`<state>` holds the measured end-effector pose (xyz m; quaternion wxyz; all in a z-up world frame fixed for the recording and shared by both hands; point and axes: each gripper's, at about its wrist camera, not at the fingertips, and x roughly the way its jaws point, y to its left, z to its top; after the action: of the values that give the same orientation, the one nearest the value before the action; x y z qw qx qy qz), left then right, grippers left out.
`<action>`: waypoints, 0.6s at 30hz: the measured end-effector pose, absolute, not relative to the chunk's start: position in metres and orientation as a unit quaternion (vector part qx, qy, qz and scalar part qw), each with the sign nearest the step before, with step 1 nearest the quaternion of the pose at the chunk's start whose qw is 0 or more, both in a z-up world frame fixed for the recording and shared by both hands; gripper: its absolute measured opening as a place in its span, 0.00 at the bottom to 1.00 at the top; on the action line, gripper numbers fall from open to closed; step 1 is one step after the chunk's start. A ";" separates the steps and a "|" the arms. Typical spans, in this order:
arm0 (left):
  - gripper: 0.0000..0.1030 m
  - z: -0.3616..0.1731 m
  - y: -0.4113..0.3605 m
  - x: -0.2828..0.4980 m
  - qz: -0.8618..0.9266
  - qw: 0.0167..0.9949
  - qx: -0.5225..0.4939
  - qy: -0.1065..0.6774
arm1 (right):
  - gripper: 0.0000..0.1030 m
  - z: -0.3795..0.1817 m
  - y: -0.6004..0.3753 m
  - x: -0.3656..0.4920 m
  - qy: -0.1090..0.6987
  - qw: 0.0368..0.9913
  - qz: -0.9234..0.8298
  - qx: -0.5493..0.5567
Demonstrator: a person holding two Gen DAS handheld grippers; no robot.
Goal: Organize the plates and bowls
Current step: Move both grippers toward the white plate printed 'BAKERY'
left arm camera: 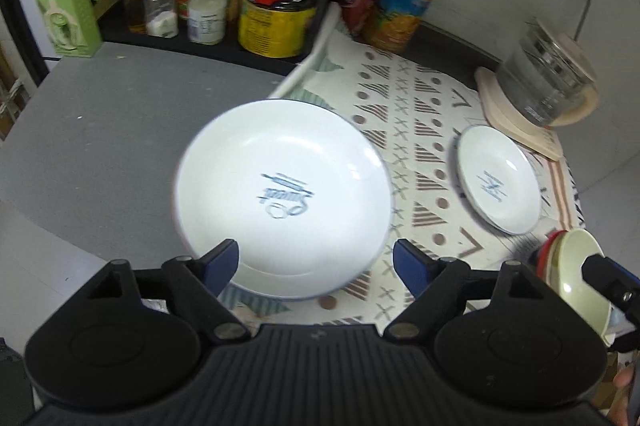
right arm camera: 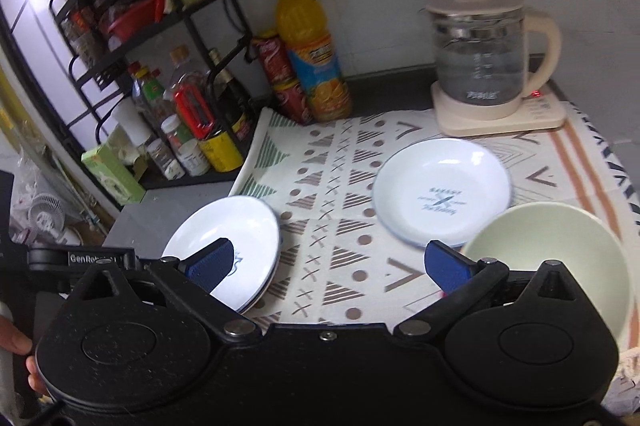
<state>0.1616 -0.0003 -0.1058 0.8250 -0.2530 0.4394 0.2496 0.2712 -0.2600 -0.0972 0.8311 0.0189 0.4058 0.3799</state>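
A large white plate [left arm camera: 280, 193] with a blue print lies half on the grey counter and half on the patterned mat [left arm camera: 420, 129]. My left gripper [left arm camera: 316, 264] hovers open over its near rim, pads clear of it. In the right wrist view this plate [right arm camera: 224, 226] tops a second plate. A smaller white plate [left arm camera: 498, 181] [right arm camera: 442, 193] rests on the mat near the kettle. A pale green bowl [right arm camera: 548, 258] [left arm camera: 576, 266] sits at the mat's near right, with a red one showing under it. My right gripper [right arm camera: 330, 266] stands wide open above the bare mat [right arm camera: 340, 185], holding nothing.
A glass kettle [right arm camera: 480, 65] [left arm camera: 544, 77] on its cream base stands at the back right. Bottles, jars and a yellow tin [left arm camera: 276, 25] crowd the back left by a black wire rack [right arm camera: 132, 37]. An orange juice bottle [right arm camera: 308, 53] stands against the wall.
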 end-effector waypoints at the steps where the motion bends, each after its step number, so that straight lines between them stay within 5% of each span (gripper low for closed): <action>1: 0.81 -0.105 -0.002 0.165 0.248 0.826 -0.252 0.439 | 1.00 -0.096 -0.264 0.274 0.405 0.833 0.377 0.023; 18: 0.83 -0.123 -0.022 0.290 0.168 0.838 -0.240 0.460 | 1.00 -0.111 -0.286 0.356 0.427 0.852 0.298 0.046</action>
<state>0.2900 -0.0224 -0.1233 0.8385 -0.2401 0.4596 0.1675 0.3558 -0.2857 -0.1113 0.8522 0.0461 0.4274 0.2984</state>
